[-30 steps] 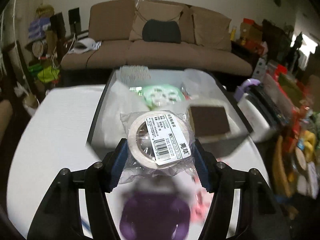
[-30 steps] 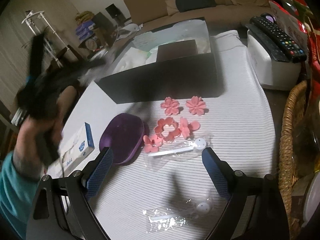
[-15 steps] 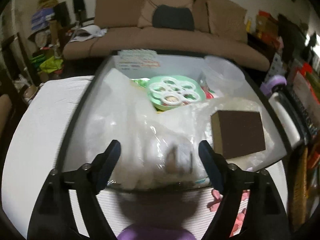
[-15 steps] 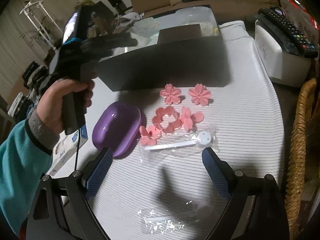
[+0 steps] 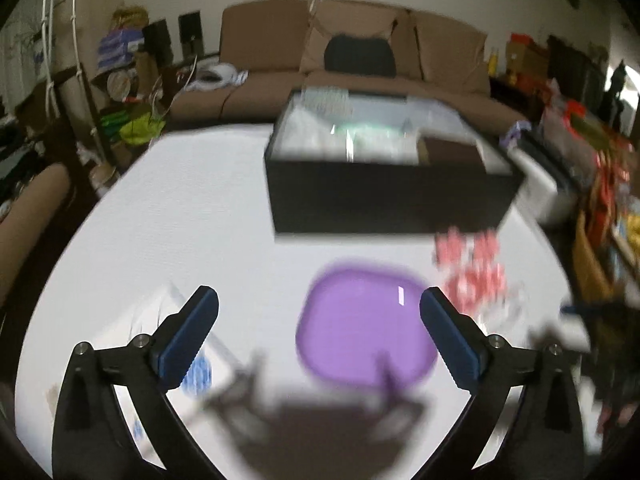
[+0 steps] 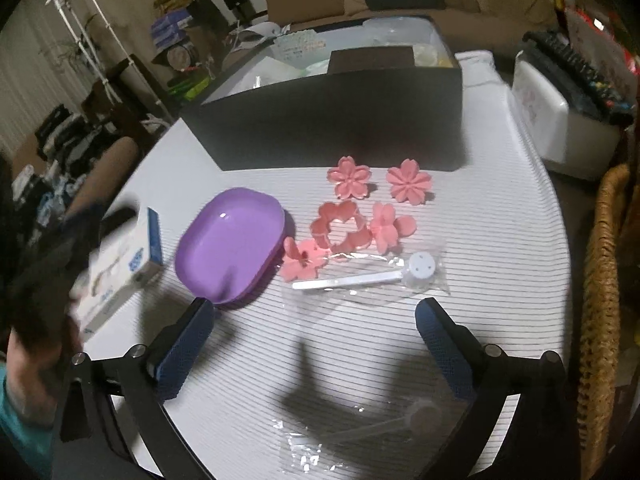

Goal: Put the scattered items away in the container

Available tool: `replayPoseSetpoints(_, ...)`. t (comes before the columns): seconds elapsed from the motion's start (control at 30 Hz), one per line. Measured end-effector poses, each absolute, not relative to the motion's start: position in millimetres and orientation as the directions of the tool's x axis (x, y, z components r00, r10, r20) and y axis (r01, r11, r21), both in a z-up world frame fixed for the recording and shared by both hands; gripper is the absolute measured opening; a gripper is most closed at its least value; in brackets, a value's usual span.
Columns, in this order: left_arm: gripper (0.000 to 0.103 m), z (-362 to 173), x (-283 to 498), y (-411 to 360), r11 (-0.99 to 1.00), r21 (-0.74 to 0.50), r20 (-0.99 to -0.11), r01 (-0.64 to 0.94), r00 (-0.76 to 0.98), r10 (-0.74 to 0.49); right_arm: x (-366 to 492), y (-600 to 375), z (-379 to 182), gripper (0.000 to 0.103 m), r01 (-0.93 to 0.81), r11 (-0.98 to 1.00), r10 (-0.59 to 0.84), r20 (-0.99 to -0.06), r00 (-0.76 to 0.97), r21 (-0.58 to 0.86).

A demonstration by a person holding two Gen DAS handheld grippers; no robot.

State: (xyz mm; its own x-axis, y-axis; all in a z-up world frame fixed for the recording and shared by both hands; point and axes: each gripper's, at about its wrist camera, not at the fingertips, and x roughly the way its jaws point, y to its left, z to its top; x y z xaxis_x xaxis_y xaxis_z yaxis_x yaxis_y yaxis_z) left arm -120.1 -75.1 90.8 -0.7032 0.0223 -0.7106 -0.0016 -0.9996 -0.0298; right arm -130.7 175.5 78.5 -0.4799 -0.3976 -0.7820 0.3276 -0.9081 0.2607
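Observation:
The black container box (image 5: 392, 200) stands at the back of the white table, with several items inside it. A purple dish (image 5: 364, 320) lies in front of it, just right of my left gripper's (image 5: 318, 300) centre line. The left jaws are opening and nothing is between them. In the right wrist view the purple dish (image 6: 232, 240), several pink flower moulds (image 6: 348, 220) and a bagged white stick tool (image 6: 360, 278) lie ahead of my right gripper (image 6: 316, 308). Its jaws are opening too, over bare cloth. A second clear bag (image 6: 360, 432) lies under it.
A white carton with blue print (image 6: 124, 260) lies left of the dish, beside a person's blurred hand (image 6: 36, 344). A white appliance with a remote control on top (image 6: 560, 120) and a wicker basket (image 6: 600, 280) stand to the right. A brown sofa (image 5: 352, 60) is behind the table.
My left gripper let go of the bagged tape roll over the box, opened wide, and pulled back and down to the purple dish. My right gripper opened a little wider and barely moved.

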Motion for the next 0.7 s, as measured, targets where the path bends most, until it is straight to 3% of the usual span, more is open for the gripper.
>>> replayPoseSetpoints(0.33, 0.102, 76, -35, -58, -0.997, -0.060, -0.774, -0.047, -0.628, 0.076, -49, 210, 76, 0.102, 0.235, -0.940, -0.336, -0.800, -0.498, 0.249)
replayPoseSetpoints(0.4, 0.102, 71, -25, -57, -0.995, -0.078, -0.783, -0.056, -0.614, 0.095, -30, 215, 72, 0.093, 0.232, -0.941, -0.333, -0.800, -0.499, 0.247)
replayPoseSetpoints(0.47, 0.102, 63, -16, -56, -0.994, -0.094, -0.797, -0.060, -0.594, 0.111, -18, 216, 64, 0.074, 0.235, -0.942, -0.328, -0.813, -0.480, 0.241)
replayPoseSetpoints(0.7, 0.102, 36, -12, -47, -0.994, -0.086, -0.822, -0.072, -0.559, 0.112, -21, 210, 19, 0.058, 0.224, -0.958, -0.264, -0.864, -0.428, 0.182)
